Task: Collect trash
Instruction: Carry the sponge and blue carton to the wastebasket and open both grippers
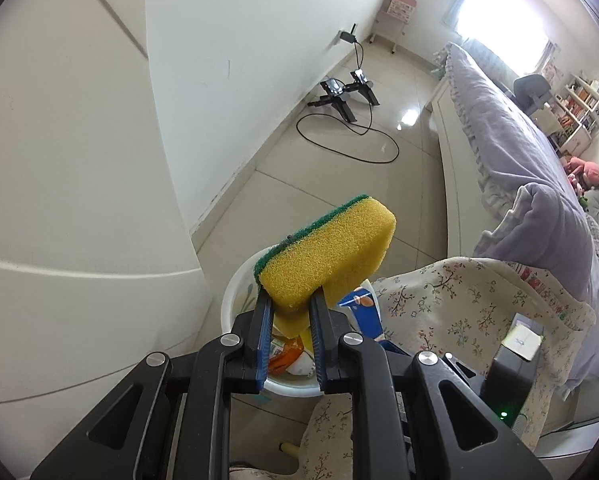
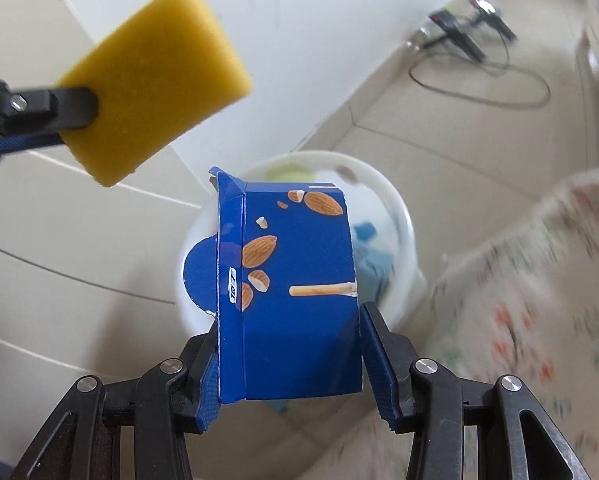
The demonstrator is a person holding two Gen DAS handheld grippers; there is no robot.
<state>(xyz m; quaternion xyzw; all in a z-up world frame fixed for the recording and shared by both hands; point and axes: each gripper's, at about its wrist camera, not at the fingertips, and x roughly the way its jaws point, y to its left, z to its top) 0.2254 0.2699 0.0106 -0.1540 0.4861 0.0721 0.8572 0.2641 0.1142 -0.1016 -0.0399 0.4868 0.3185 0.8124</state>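
Note:
My left gripper point(image 1: 289, 304) is shut on a yellow sponge with a green scrub side point(image 1: 327, 252) and holds it above a white bin point(image 1: 235, 292) that has wrappers in it. The sponge also shows in the right wrist view point(image 2: 155, 80), up and to the left. My right gripper point(image 2: 287, 344) has a blue almond snack box point(image 2: 291, 288) between its fingers, over the white bin point(image 2: 403, 220). The right finger stands slightly off the box's edge. The box's corner shows in the left wrist view point(image 1: 361, 308).
A table with a floral cloth point(image 1: 471, 312) is to the right of the bin. A bed with a lilac cover point(image 1: 511, 140) lies beyond. A black stand with a cable point(image 1: 347, 96) sits on the tiled floor by the white wall.

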